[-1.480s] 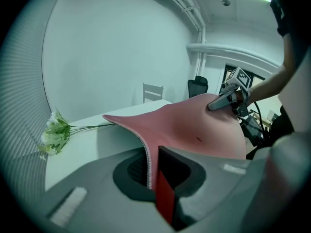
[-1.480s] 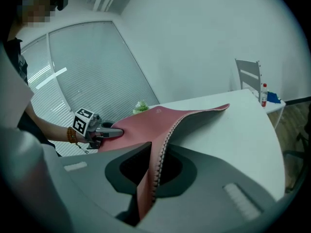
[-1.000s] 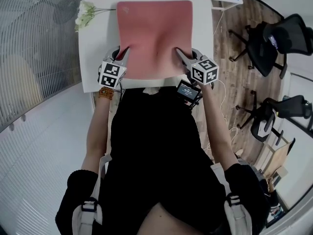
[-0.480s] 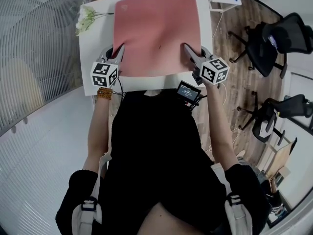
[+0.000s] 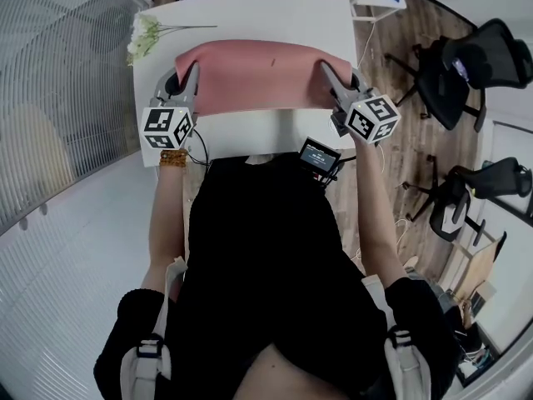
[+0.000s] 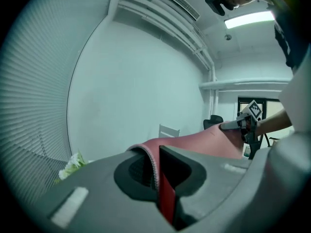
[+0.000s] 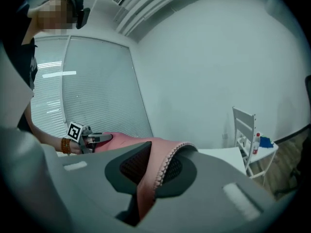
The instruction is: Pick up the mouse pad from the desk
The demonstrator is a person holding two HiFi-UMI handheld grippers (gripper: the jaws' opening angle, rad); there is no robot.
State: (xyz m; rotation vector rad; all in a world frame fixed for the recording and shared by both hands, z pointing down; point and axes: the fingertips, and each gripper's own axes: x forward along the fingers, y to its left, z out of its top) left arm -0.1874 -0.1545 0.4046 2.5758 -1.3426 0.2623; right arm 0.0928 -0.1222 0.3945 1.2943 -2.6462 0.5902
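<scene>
The pink mouse pad (image 5: 254, 75) hangs lifted above the white desk (image 5: 250, 15), stretched between both grippers and seen nearly edge-on from the head view. My left gripper (image 5: 190, 72) is shut on the pad's left corner, where the stitched edge (image 6: 154, 166) curls between the jaws. My right gripper (image 5: 327, 71) is shut on the right corner of the pad (image 7: 155, 174). In the left gripper view the right gripper (image 6: 238, 124) shows across the pad (image 6: 194, 142); in the right gripper view the left gripper (image 7: 97, 138) shows likewise.
A sprig of white flowers (image 5: 146, 32) lies at the desk's far left corner. Black office chairs (image 5: 466, 65) stand on the wood floor to the right. A white chair (image 7: 248, 130) with small items is past the desk. A slatted partition (image 5: 58, 73) runs along the left.
The pad has risen off the desk and tilted up from lying flat to hanging nearly vertical. Both grippers moved apart, up and away from the body, still gripping its corners.
</scene>
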